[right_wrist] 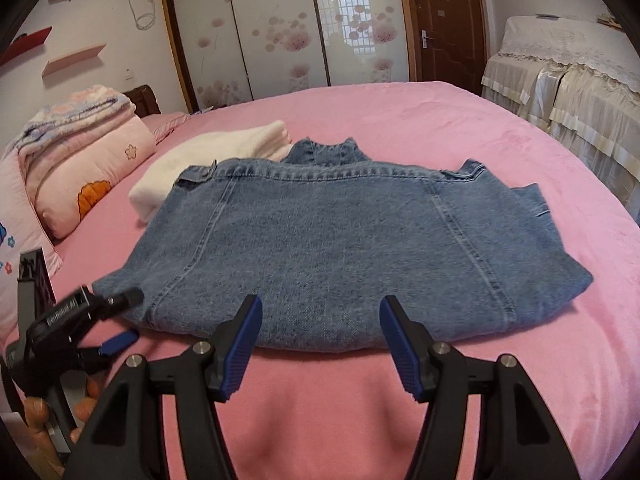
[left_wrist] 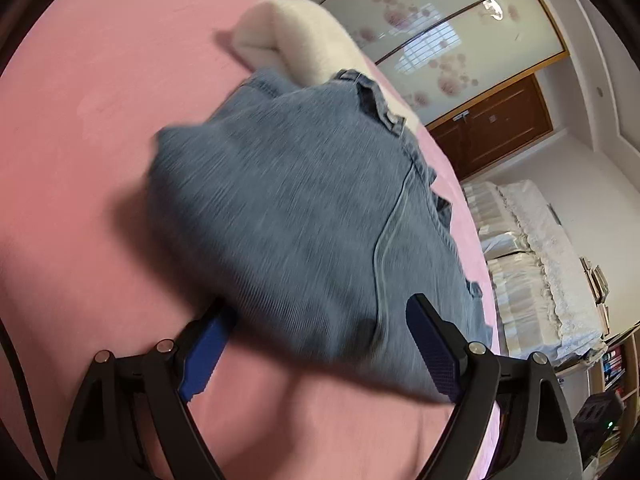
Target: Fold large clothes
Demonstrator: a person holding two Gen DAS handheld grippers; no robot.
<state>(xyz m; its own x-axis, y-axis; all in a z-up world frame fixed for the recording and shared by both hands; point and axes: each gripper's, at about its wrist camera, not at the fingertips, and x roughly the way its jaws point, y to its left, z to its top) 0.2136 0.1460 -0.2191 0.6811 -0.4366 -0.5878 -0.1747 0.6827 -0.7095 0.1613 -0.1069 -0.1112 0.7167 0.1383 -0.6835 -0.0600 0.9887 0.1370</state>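
Observation:
A folded blue denim jacket (right_wrist: 328, 240) lies flat on the pink bed (right_wrist: 480, 128), collar at the far side. It also shows, blurred, in the left wrist view (left_wrist: 304, 216). My right gripper (right_wrist: 320, 312) is open and empty, its fingertips just over the jacket's near folded edge. My left gripper (left_wrist: 320, 320) is open, its jaws straddling the jacket's left corner; its left finger lies partly under the cloth. From the right wrist view the left gripper (right_wrist: 120, 320) sits at the jacket's left near corner.
A folded white garment (right_wrist: 216, 160) lies behind the jacket on the left. Pink pillows and a quilt (right_wrist: 80, 152) are stacked at the bed's left. A cream-covered cabinet (right_wrist: 568, 80) stands right of the bed. Wardrobe doors (right_wrist: 280, 28) and a brown door are behind.

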